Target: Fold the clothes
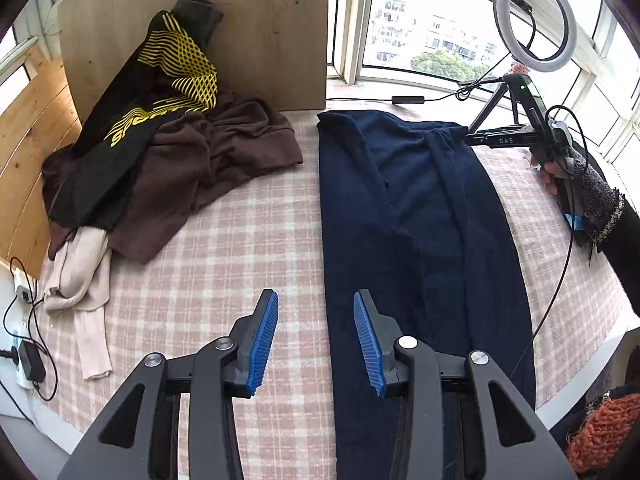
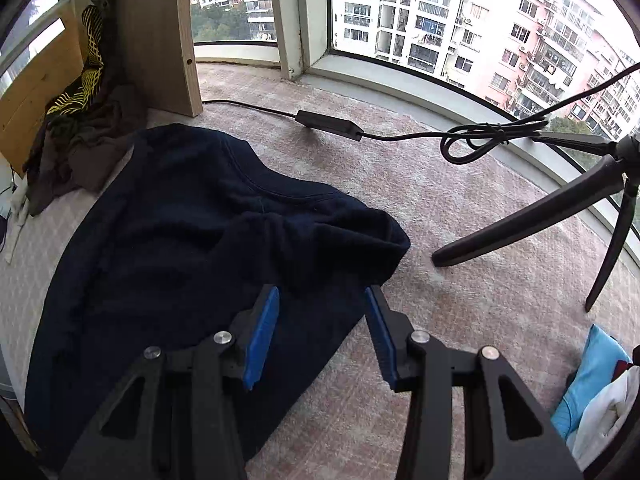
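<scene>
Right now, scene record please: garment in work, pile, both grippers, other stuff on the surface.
garment in work: navy garment, lying long and narrow on the checked cover, sides folded in
pile: brown garment under a black top with yellow print, cream knit at its near edge
left gripper: open, nothing between the jaws, above the navy garment's left edge
right gripper: open, empty, over the navy garment's right edge
other: ring light on a tripod

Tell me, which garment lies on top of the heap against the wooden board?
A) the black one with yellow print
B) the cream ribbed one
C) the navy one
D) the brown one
A: the black garment with yellow print is draped over the brown garment, leaning against the wooden board.
</scene>
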`<state>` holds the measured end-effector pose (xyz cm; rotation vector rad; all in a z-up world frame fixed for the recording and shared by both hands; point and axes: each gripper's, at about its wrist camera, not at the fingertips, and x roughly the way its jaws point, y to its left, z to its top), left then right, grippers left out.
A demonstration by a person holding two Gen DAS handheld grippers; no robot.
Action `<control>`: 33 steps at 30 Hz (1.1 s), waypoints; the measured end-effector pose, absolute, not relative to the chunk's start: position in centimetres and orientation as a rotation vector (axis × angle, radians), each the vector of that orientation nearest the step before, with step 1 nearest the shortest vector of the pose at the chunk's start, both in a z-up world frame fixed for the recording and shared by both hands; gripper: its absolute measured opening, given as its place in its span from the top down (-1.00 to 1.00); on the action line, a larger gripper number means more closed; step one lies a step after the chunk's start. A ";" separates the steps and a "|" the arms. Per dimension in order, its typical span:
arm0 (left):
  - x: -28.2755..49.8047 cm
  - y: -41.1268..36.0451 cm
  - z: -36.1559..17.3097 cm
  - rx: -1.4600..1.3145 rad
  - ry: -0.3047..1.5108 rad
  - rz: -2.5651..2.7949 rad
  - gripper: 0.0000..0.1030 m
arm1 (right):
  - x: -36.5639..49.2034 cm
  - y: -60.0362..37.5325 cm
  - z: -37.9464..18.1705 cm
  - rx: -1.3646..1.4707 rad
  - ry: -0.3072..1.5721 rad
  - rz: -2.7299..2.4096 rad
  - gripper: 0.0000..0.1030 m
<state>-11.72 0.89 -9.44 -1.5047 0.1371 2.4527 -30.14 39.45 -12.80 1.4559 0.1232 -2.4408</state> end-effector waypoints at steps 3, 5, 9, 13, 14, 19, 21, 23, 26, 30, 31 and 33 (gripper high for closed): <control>-9.8 0.5 -11.1 -1.531 0.075 2.408 0.27 | -28.1 36.8 -13.7 1.469 0.081 -2.335 0.14; -8.4 0.6 -12.2 -1.543 0.028 2.366 0.27 | -27.6 34.9 -14.4 1.486 0.032 -2.266 0.14; -7.9 6.2 -14.4 -1.474 0.166 2.311 0.27 | -29.3 31.9 -13.1 1.423 -0.116 -2.256 0.11; -12.0 12.5 -16.2 -1.393 0.284 2.392 0.27 | -34.1 28.3 -13.2 1.431 -0.172 -2.210 0.06; -13.1 13.9 -16.9 -1.391 0.324 2.408 0.27 | -35.3 27.5 -13.3 1.437 -0.172 -2.203 0.06; -17.1 17.1 -19.8 -1.421 0.436 2.419 0.27 | -39.3 23.5 -14.0 1.437 -0.113 -2.156 0.06; -17.9 17.2 -20.5 -1.454 0.413 2.396 0.27 | -40.2 22.3 -14.4 1.443 -0.081 -2.130 0.06; -18.2 17.2 -21.0 -1.475 0.398 2.373 0.27 | -40.9 21.2 -14.8 1.451 -0.050 -2.103 0.06; -17.9 17.4 -21.2 -1.459 0.419 2.363 0.26 | -41.6 21.2 -15.7 1.503 -0.022 -2.103 0.80; -17.8 17.2 -21.2 -1.457 0.409 2.343 0.25 | -42.1 25.5 -16.2 1.556 -0.278 -2.061 0.86; -17.7 17.2 -21.1 -1.453 0.414 2.341 0.25 | -42.0 25.8 -15.8 1.548 -0.247 -2.070 0.81; -17.7 17.2 -21.1 -1.448 0.418 2.338 0.24 | -41.8 25.7 -14.5 1.514 -0.138 -2.125 0.54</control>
